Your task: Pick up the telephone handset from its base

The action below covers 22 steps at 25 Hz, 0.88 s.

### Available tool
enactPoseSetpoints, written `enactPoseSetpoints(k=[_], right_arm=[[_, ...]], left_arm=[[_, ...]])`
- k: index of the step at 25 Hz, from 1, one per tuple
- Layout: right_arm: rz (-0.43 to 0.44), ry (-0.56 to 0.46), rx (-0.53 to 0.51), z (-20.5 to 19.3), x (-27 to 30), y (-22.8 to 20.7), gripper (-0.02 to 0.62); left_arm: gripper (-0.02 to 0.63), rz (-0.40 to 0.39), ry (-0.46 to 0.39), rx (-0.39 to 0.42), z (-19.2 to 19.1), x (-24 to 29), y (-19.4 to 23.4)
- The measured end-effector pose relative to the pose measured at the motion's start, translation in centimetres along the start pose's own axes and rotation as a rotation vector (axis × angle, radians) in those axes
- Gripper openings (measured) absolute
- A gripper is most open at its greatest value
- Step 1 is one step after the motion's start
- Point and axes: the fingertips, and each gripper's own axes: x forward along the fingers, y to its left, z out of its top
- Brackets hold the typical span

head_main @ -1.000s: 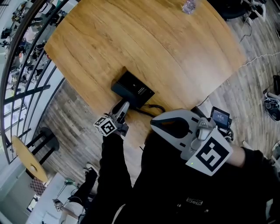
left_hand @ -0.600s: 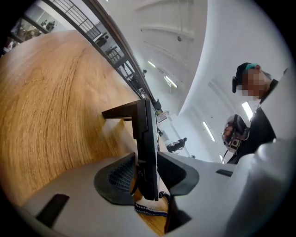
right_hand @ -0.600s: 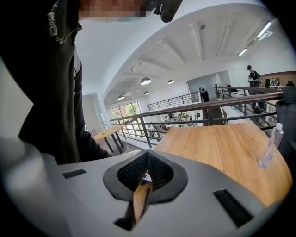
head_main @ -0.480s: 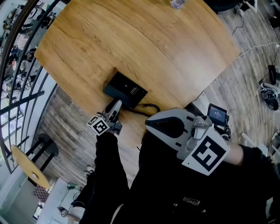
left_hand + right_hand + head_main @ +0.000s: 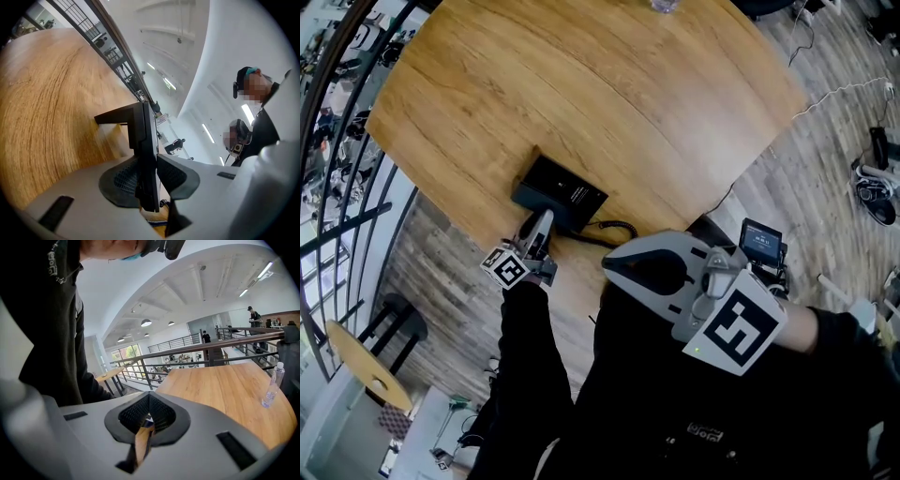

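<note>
The telephone handset [image 5: 146, 140] sits at the near left edge of the table [image 5: 675, 103], on its base [image 5: 567, 192], with its near end between the pads of the left gripper [image 5: 538, 225].

Nearest the person, the right gripper [image 5: 148, 414] hangs off the table's near edge, close to the body. Its jaws are together with nothing between them, and it is well apart from the phone.

Just beyond, the left gripper reaches in from the near side. Its jaws have just been closing, and the left gripper view shows the dark slab of the handset filling the gap, a pad against each side. The handset's long axis seems to run away from the fingers, roughly in line with the gripper, so the hold is at one end and the far end may sag on the lift.

A coiled cord [image 5: 614, 228] trails right from the base. A clear bottle [image 5: 273, 383] stands at the table's far edge.
</note>
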Motion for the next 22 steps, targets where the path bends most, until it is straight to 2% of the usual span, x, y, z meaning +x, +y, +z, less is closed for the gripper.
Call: enactPoseSetpoints(k=[4, 15, 22], right_arm=[[-0.005, -0.005, 0.001, 0.0, -0.3, -0.1, 0.017], [-0.003, -0.002, 0.006, -0.7, -1.1, 0.3, 0.017], [-0.017, -0.029, 0.017, -0.7, -2.4, -0.3, 0.017]], left_arm=[[0.095, 0.000, -0.005, 0.001, 0.0, 0.0, -0.1], [0.087, 0.009, -0.041, -0.029, 0.1, -0.3, -0.1], [0.077, 0.008, -0.092, -0.068, 0.4, -0.3, -0.4]])
